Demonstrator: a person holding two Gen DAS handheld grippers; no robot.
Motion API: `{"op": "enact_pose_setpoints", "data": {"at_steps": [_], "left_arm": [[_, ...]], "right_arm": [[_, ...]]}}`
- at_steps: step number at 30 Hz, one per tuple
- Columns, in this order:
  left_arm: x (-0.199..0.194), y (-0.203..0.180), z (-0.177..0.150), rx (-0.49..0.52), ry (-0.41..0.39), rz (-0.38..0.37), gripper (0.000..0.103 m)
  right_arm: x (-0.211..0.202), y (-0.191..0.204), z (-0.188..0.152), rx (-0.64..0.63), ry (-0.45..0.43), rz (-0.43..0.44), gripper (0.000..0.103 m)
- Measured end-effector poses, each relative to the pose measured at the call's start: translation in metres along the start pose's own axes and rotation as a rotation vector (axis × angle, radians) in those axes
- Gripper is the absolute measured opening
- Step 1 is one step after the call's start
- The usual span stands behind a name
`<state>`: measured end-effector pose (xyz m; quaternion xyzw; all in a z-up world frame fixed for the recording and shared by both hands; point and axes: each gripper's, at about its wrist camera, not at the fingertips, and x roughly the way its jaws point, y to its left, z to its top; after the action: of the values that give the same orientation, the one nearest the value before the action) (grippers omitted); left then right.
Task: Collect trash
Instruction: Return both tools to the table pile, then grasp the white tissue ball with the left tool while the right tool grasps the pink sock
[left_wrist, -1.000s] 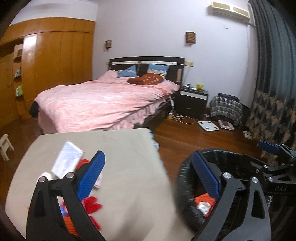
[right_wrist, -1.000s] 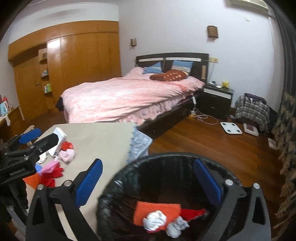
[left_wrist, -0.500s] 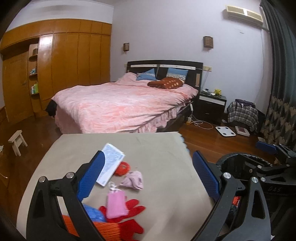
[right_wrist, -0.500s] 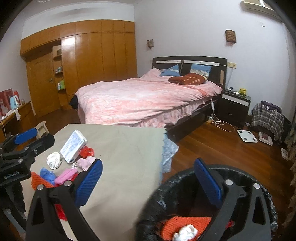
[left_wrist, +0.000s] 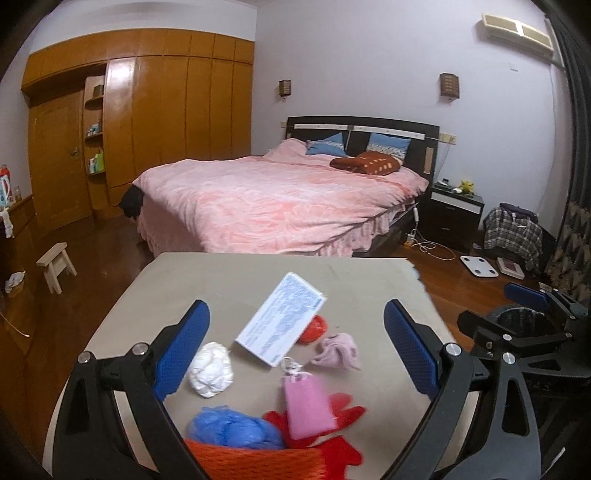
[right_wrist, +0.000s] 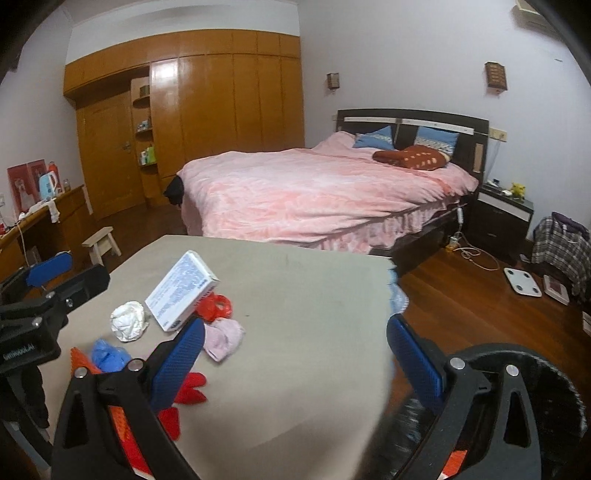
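Note:
Trash lies on a beige table (left_wrist: 351, 280): a white printed box (left_wrist: 281, 323), a white crumpled paper ball (left_wrist: 211, 370), a pink pouch (left_wrist: 307, 403), a pale pink wad (left_wrist: 338, 350), a red ring-shaped piece (left_wrist: 316, 326), a blue crumpled bag (left_wrist: 236, 428), an orange mesh piece (left_wrist: 258, 461) and red paper cutouts (left_wrist: 343, 410). My left gripper (left_wrist: 295, 350) is open and empty above this pile. My right gripper (right_wrist: 295, 360) is open and empty over the table's right side, next to the black-lined trash bin (right_wrist: 554, 376). The box (right_wrist: 181, 291) and paper ball (right_wrist: 127, 320) also show in the right wrist view.
A pink bed (left_wrist: 277, 199) stands behind the table, with a dark nightstand (left_wrist: 456, 214) to its right. A wooden wardrobe (left_wrist: 147, 129) lines the left wall. A small stool (left_wrist: 55, 264) and a white scale (left_wrist: 478, 266) sit on the wood floor.
Both grippers have swung left, away from the bin and over the table. The trash pile has come between the left fingers. Both stayed open and empty.

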<state>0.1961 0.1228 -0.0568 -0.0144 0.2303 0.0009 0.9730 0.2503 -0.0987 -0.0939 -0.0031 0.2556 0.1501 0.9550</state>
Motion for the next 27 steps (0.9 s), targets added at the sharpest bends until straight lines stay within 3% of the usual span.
{"op": "enact_pose_setpoints", "data": {"at_steps": [6, 13, 18, 27], "left_arm": [[0.022, 0.045, -0.011, -0.028, 0.028, 0.078, 0.093], [0.048, 0.085, -0.023, -0.041, 0.086, 0.121, 0.092], [0.071, 0.095, -0.034, -0.059, 0.150, 0.106, 0.081], [0.100, 0.106, -0.055, -0.101, 0.250, 0.055, 0.076]], "right_arm": [[0.039, 0.029, -0.007, -0.048, 0.053, 0.046, 0.095], [0.079, 0.052, -0.021, -0.046, 0.139, 0.096, 0.083], [0.099, 0.062, -0.023, -0.054, 0.167, 0.098, 0.080], [0.125, 0.070, -0.026, -0.050, 0.226, 0.086, 0.079]]}}
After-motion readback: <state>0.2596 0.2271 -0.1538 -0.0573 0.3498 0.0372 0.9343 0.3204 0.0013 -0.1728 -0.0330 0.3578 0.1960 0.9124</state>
